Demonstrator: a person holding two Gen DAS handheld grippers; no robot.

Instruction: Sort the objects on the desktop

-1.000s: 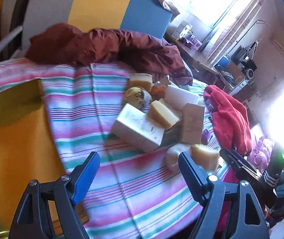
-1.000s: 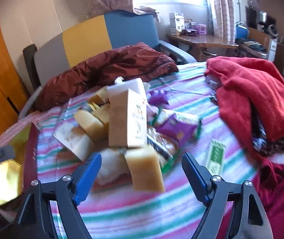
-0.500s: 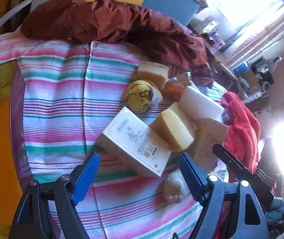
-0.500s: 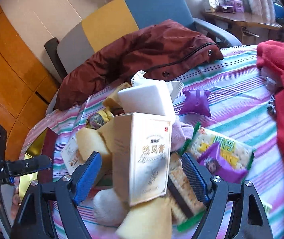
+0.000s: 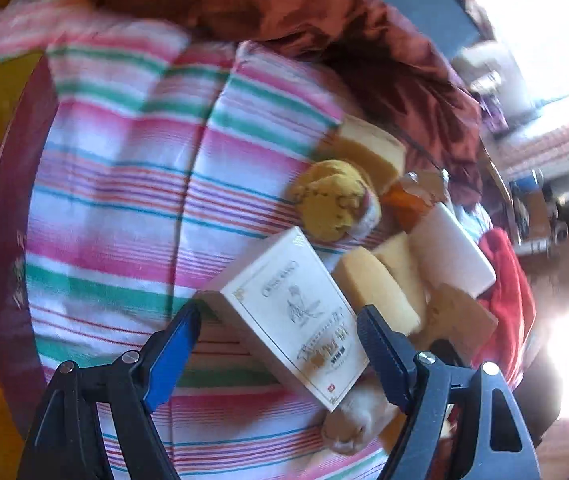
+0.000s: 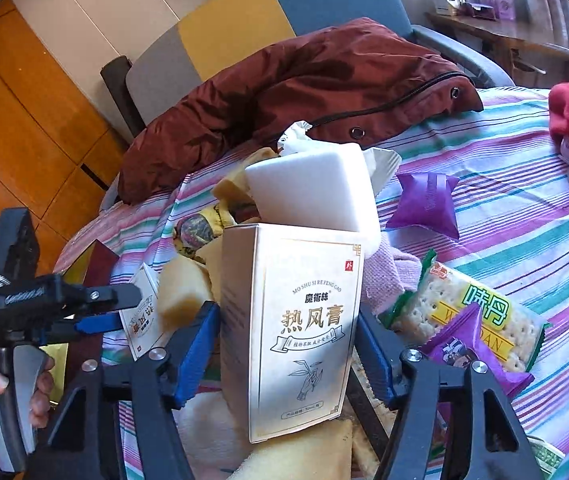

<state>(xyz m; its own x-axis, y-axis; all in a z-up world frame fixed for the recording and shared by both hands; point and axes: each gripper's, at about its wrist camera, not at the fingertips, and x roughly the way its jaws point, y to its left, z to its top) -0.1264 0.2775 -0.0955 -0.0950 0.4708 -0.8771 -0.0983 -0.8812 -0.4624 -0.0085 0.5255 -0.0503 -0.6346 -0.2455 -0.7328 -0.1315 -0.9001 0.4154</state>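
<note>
Both claws have closed in: right claw [image 6: 286, 354] clamps upright box [image 6: 296, 332] (left claw [image 5: 278, 342] open).

My striped cloth surface [image 6: 484, 152] carries a maroon jacket [image 6: 304, 84] at the top, a purple pouch [image 6: 424, 200] and a cracker packet [image 6: 480, 320] at the right.

Two cream boxes [image 6: 292, 332] [image 6: 140, 318], one white block [image 6: 312, 188], one purple pouch [image 6: 424, 202], one cracker packet [image 6: 472, 320].

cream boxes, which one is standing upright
The box between the right tool's fingers stands upright. The other box lies flat on the striped cloth, between the left tool's fingers.
</note>
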